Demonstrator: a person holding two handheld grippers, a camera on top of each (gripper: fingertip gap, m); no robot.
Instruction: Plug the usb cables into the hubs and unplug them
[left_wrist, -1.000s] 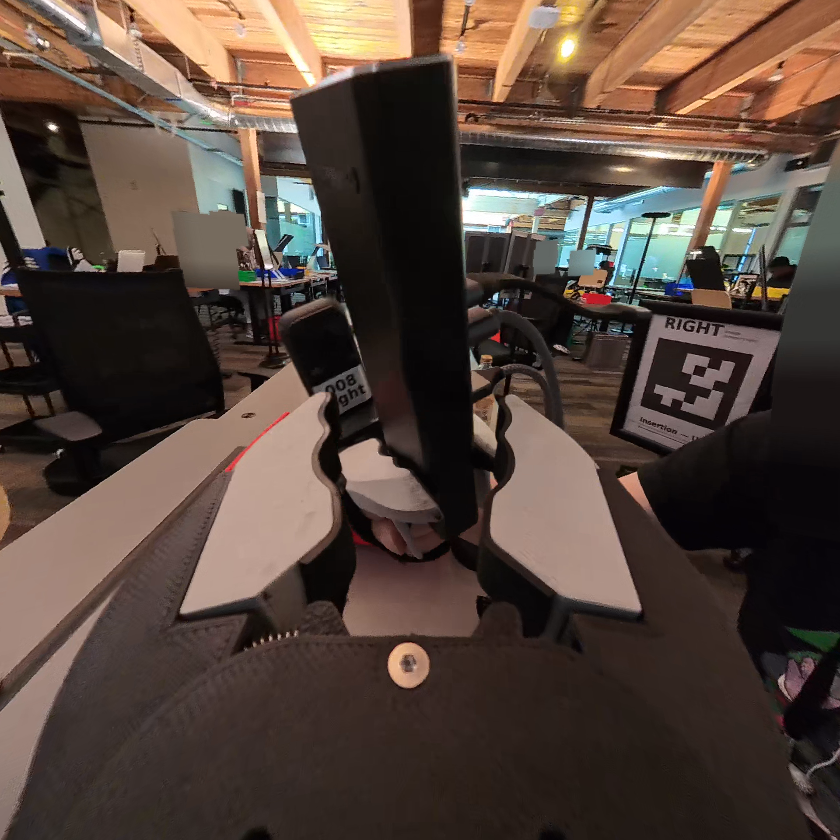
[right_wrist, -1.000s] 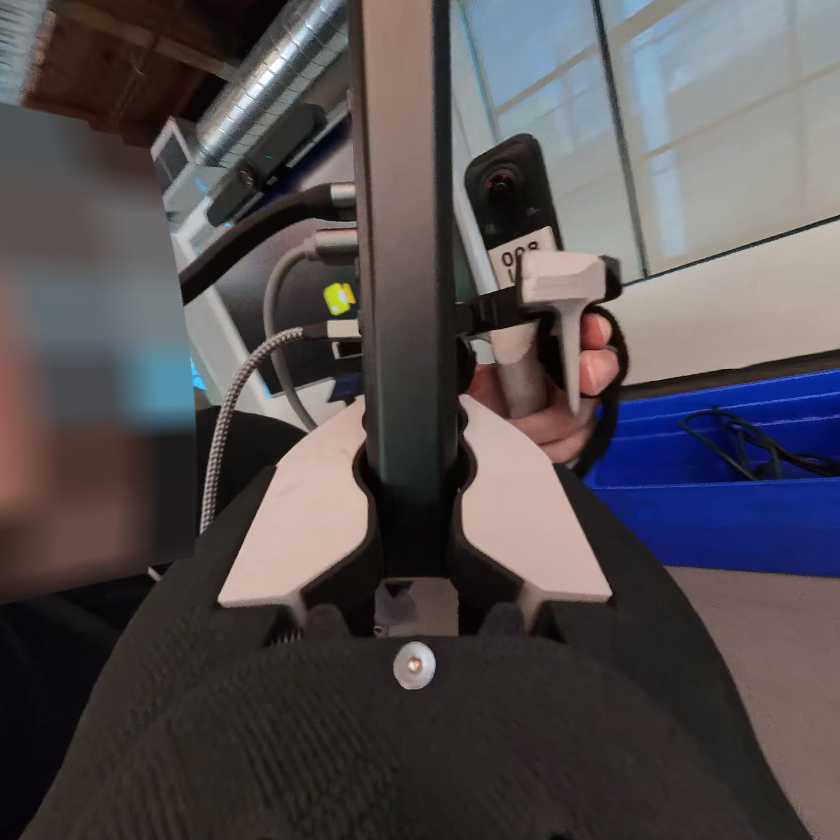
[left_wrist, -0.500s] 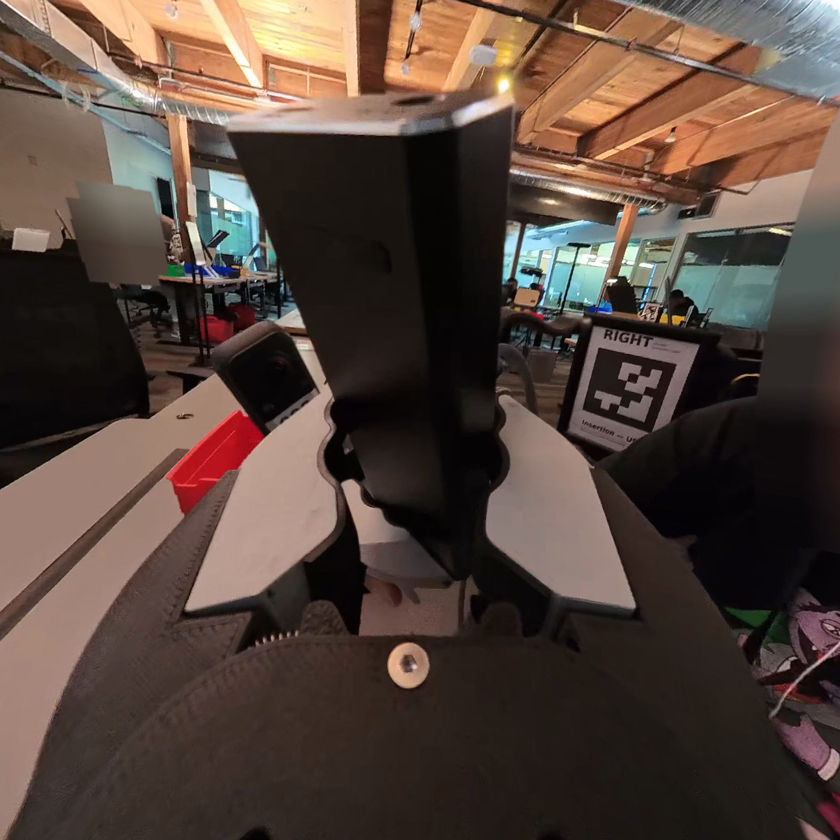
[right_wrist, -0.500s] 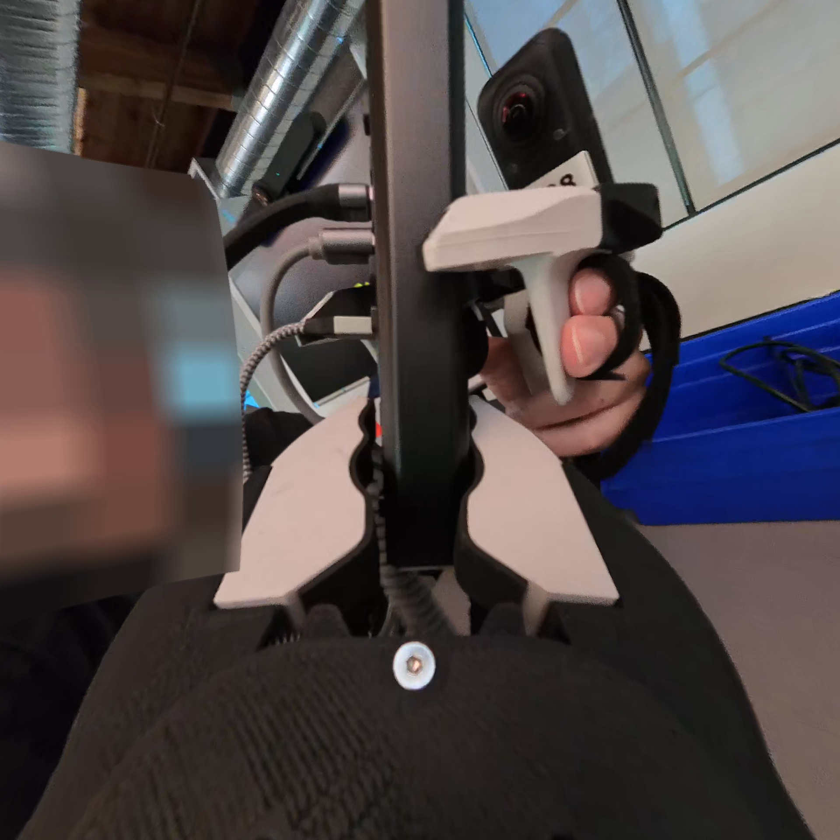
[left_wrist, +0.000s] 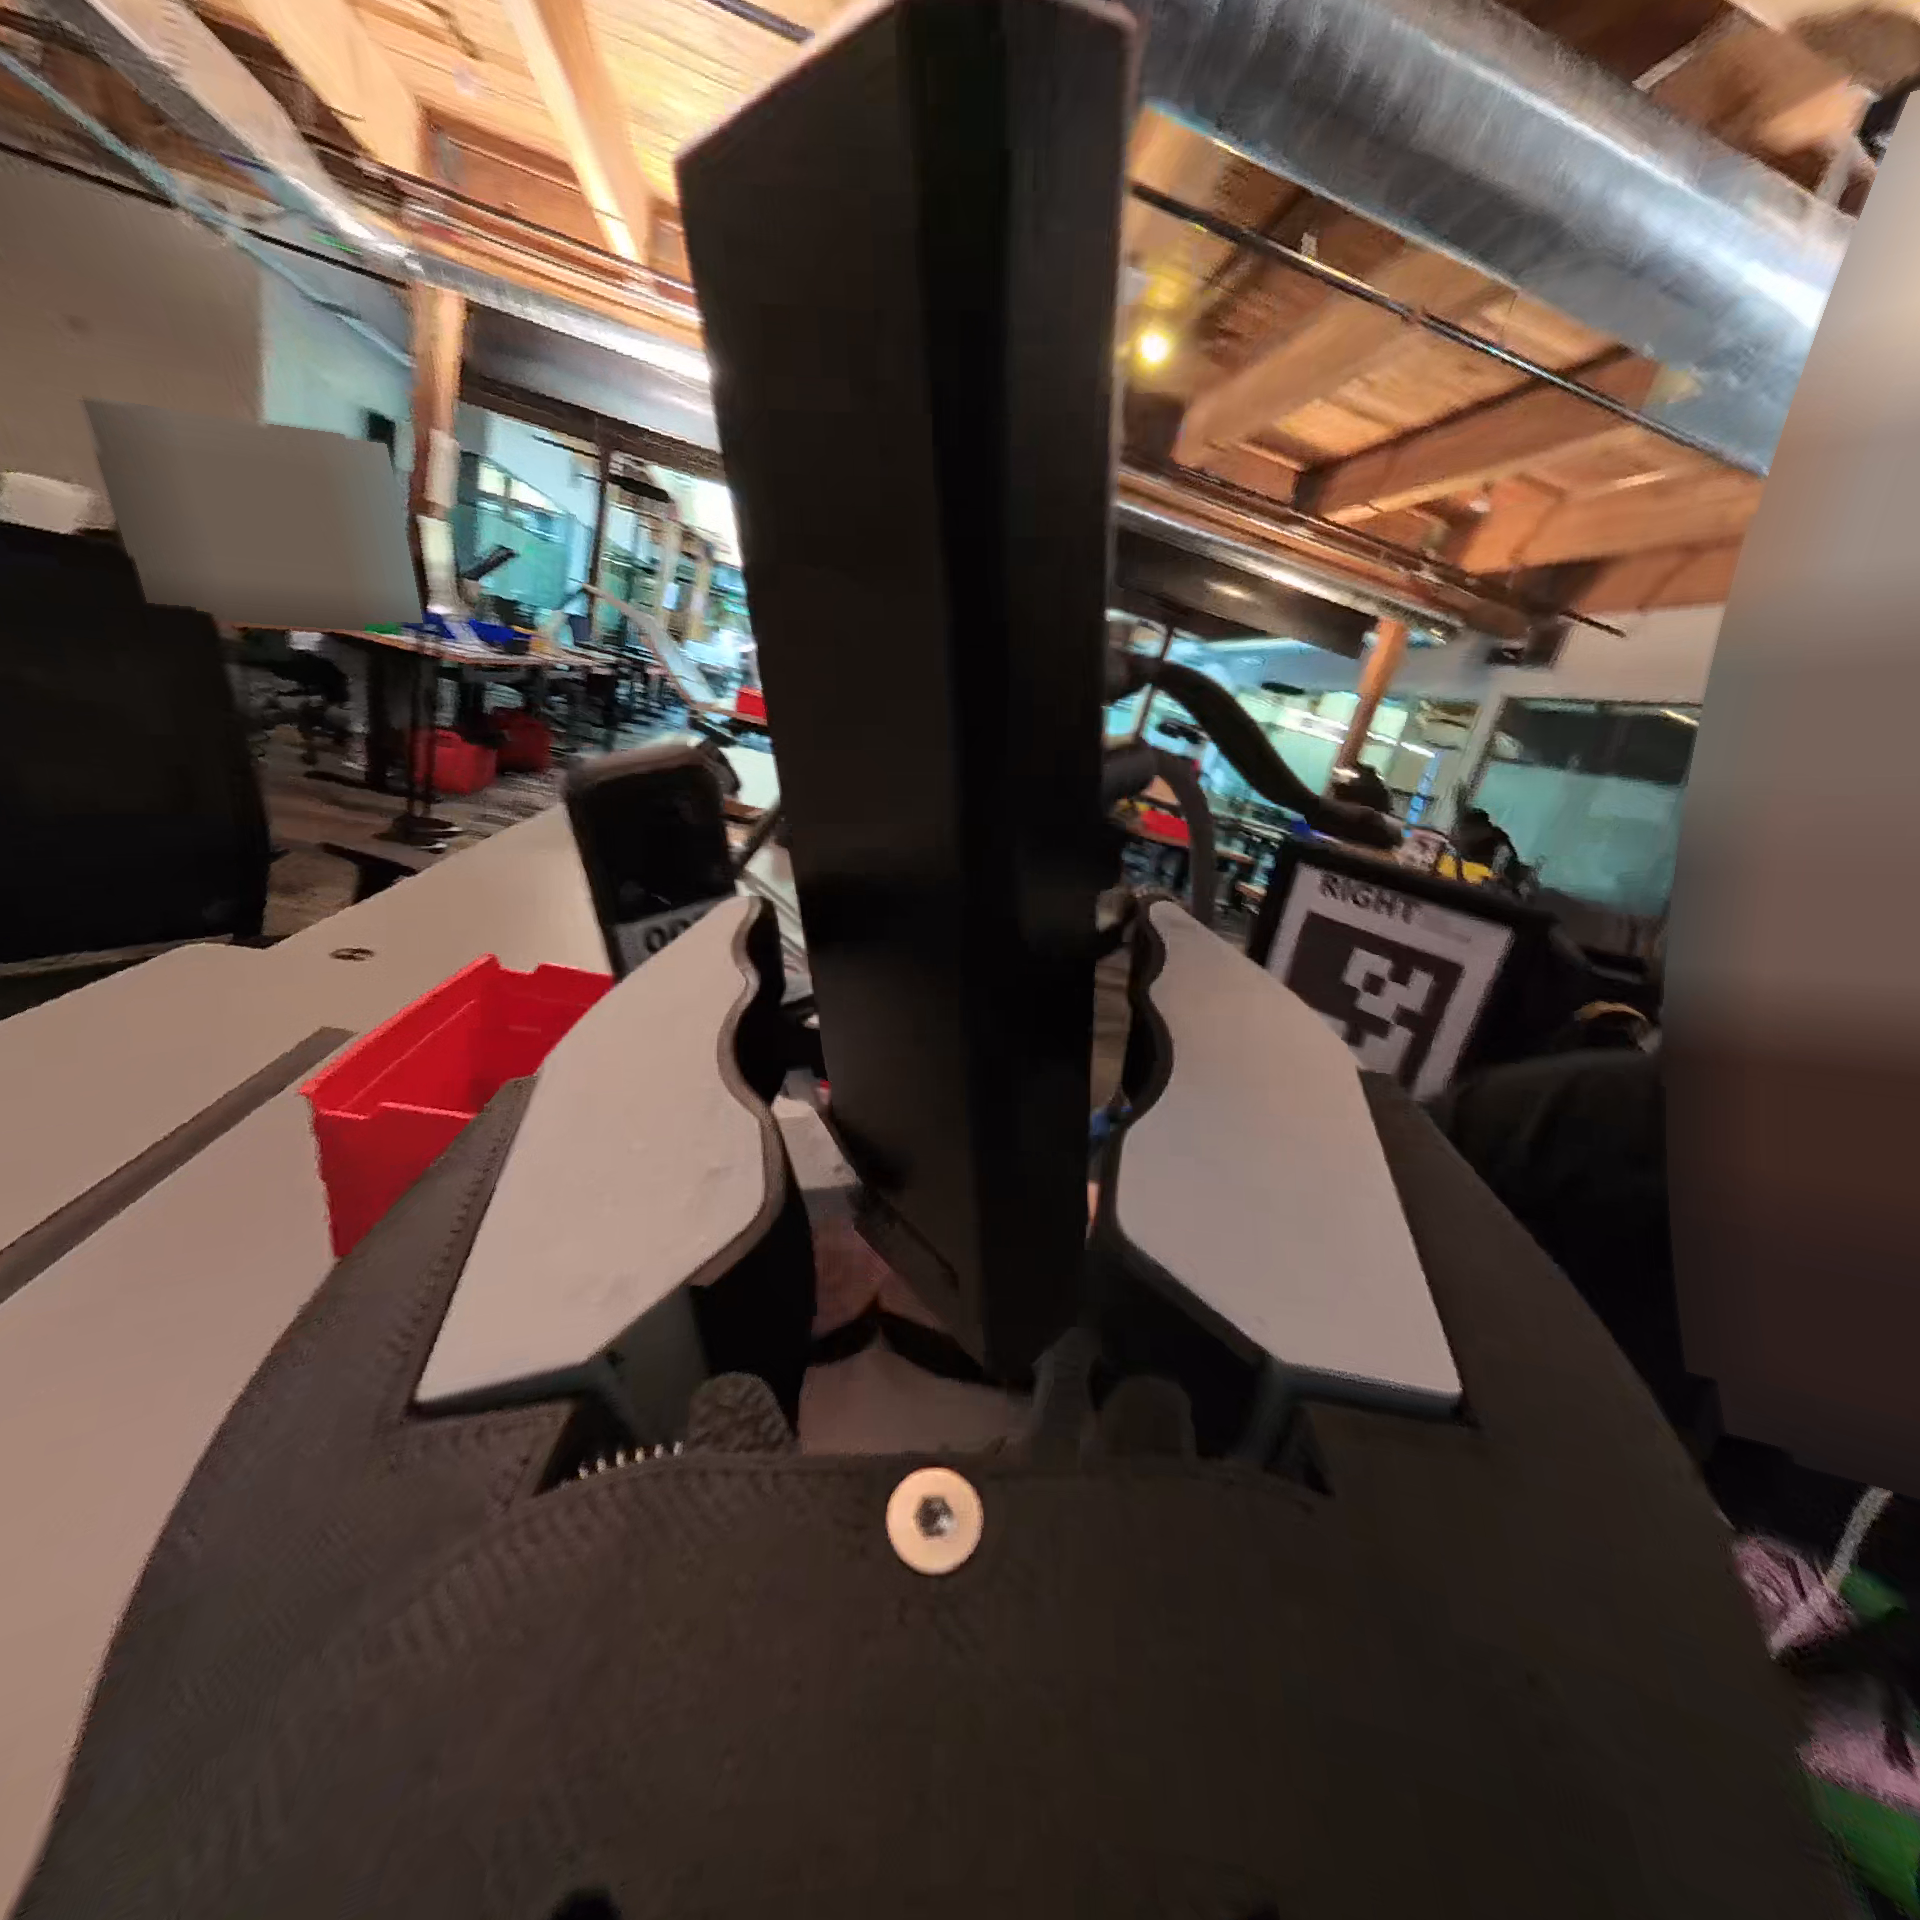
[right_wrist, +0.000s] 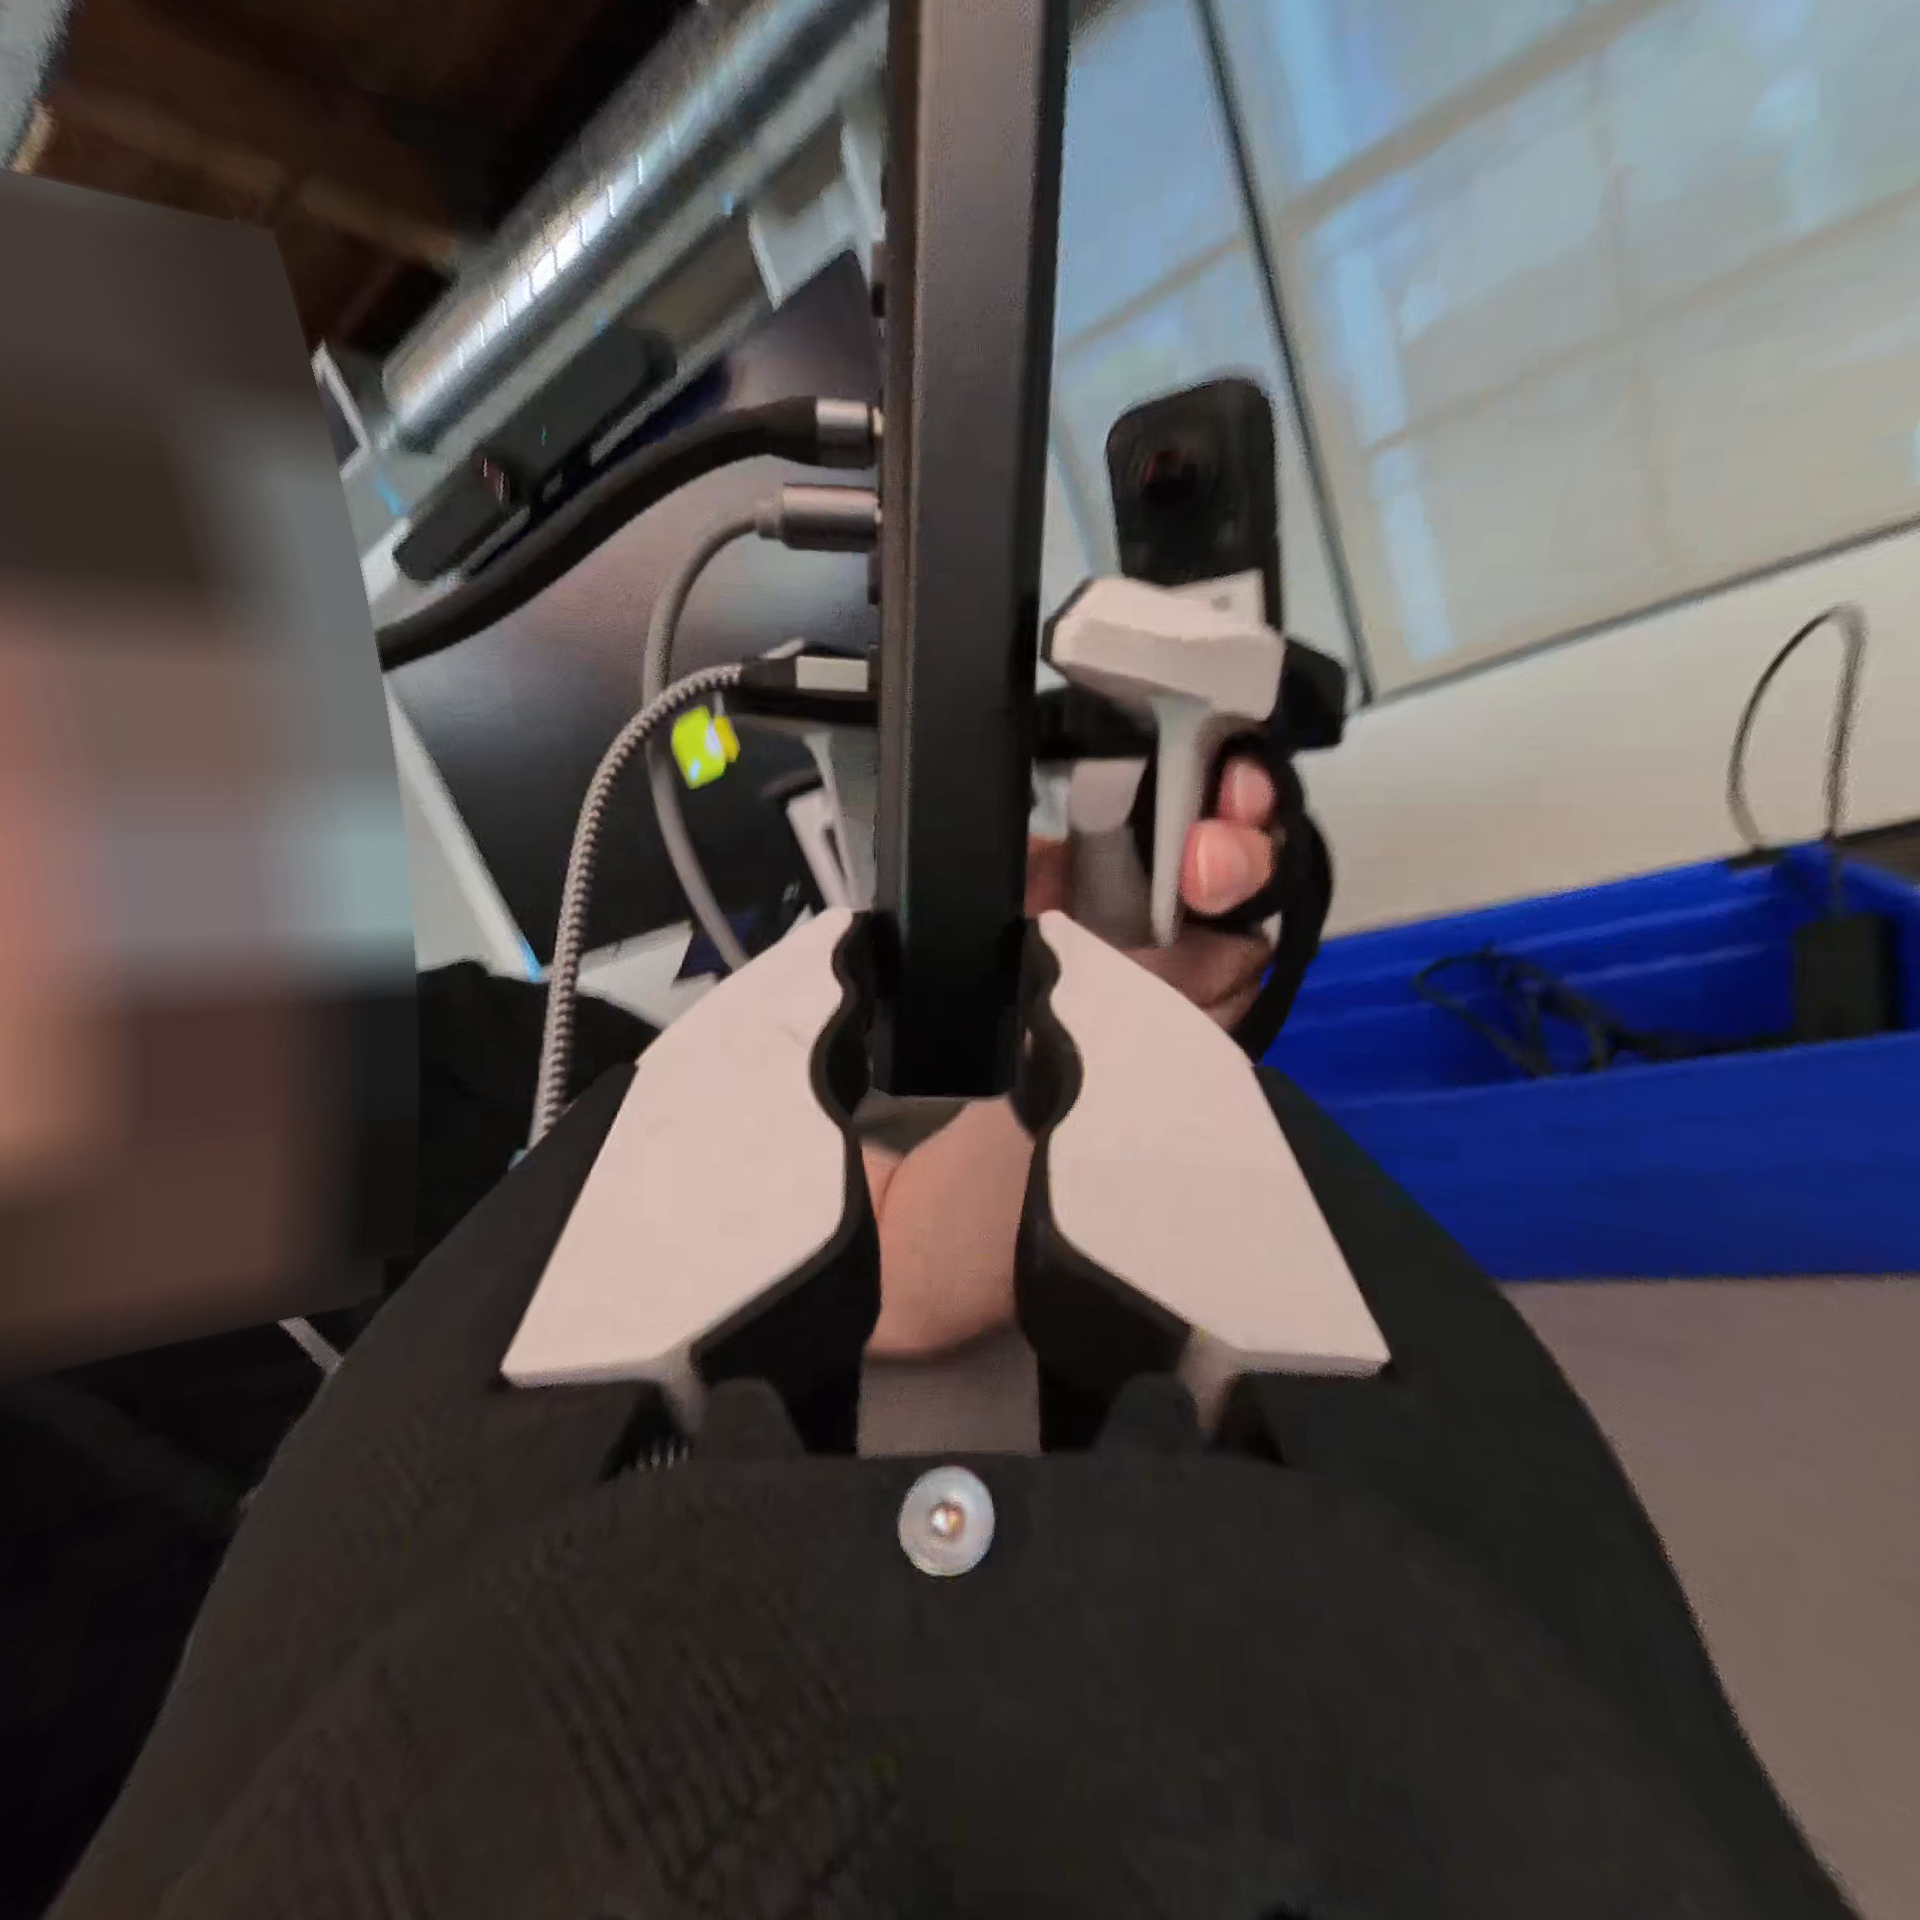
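Gripping the black hub (right_wrist: 971, 540) near its lower end, my right gripper (right_wrist: 945, 997) points upward. My left gripper (left_wrist: 940, 997) stands open around the same hub (left_wrist: 914, 582), fingers apart from it. Its long axis runs upright. Three cables (right_wrist: 665, 748) stay plugged into its left side.

A white placard (left_wrist: 1387, 997) at 3 o'clock in the left wrist view bears a black square code with printed lines above and below. At 9 o'clock, a white label (left_wrist: 660, 938) on a black camera (left_wrist: 649, 831) is half hidden. The right wrist view's yellow-green sticker (right_wrist: 704, 750), at 10 o'clock, is unreadable.
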